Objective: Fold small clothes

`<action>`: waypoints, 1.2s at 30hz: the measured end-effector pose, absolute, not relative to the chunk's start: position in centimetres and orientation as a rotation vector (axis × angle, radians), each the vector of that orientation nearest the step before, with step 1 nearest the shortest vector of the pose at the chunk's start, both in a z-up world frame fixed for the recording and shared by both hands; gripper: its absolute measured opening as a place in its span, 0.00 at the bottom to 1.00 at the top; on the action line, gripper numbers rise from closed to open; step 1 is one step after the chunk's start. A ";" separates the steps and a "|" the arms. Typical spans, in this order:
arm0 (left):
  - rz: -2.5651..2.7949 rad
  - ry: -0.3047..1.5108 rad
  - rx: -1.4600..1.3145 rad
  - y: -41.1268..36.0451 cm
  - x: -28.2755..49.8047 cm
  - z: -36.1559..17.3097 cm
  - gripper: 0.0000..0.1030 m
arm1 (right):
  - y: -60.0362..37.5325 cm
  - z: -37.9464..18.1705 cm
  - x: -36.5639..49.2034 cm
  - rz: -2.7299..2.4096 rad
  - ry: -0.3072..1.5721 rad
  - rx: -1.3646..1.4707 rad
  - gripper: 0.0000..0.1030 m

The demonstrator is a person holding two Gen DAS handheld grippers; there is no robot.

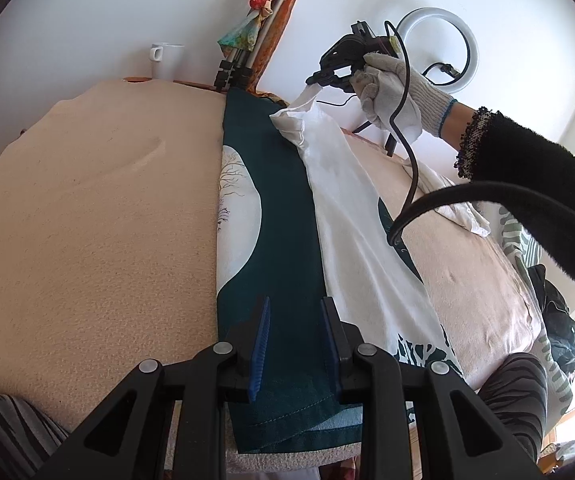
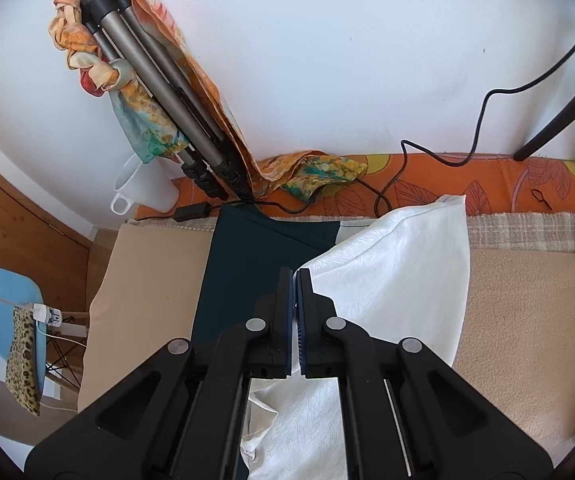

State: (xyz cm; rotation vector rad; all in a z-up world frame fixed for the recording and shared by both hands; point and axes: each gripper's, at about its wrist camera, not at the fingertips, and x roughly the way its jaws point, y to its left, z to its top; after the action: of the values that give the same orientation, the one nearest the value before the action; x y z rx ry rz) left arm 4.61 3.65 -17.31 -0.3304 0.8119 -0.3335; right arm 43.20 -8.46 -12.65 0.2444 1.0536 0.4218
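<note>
A small garment, dark teal (image 1: 279, 216) outside with a white print and white (image 1: 351, 216) inside, lies lengthwise on a beige blanket (image 1: 95, 216). My left gripper (image 1: 295, 344) is open, its blue pads either side of the teal near edge, low over the cloth. My right gripper (image 2: 296, 280) is shut on the white side's far edge (image 2: 399, 276) and lifts it over the teal part (image 2: 243, 256). In the left wrist view the right gripper (image 1: 319, 78) is held by a gloved hand at the far end, with white cloth hanging from it.
A tripod wrapped in a colourful scarf (image 2: 155, 92) leans on the wall. A white mug (image 1: 167, 60) and a ring light (image 1: 439, 48) stand at the back. Cables (image 2: 403, 172) lie on an orange cover. A blue chair (image 2: 7, 292) is at left.
</note>
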 end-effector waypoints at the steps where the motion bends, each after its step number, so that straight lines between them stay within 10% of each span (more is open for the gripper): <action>1: -0.332 0.814 -0.333 3.7 4.6 -17.3 0.23 | -7.7 -12.9 43.5 0.427 1.059 0.250 0.03; 6: -0.327 0.812 -0.329 3.7 4.6 -17.3 0.23 | -4.9 -14.4 45.4 0.487 1.096 0.322 0.04; 10: -0.324 0.812 -0.327 3.7 4.5 -17.3 0.23 | -4.1 -13.6 45.2 0.497 1.071 0.330 0.25; 36: -0.324 0.843 0.013 3.8 1.9 -13.9 0.29 | -21.7 -0.8 22.5 0.461 0.899 0.272 0.25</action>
State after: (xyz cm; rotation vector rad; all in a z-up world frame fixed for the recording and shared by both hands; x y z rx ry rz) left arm 1.91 3.76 -13.87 0.0132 0.8434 -0.3237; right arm 22.55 -21.68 -0.83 0.2723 0.8990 0.4611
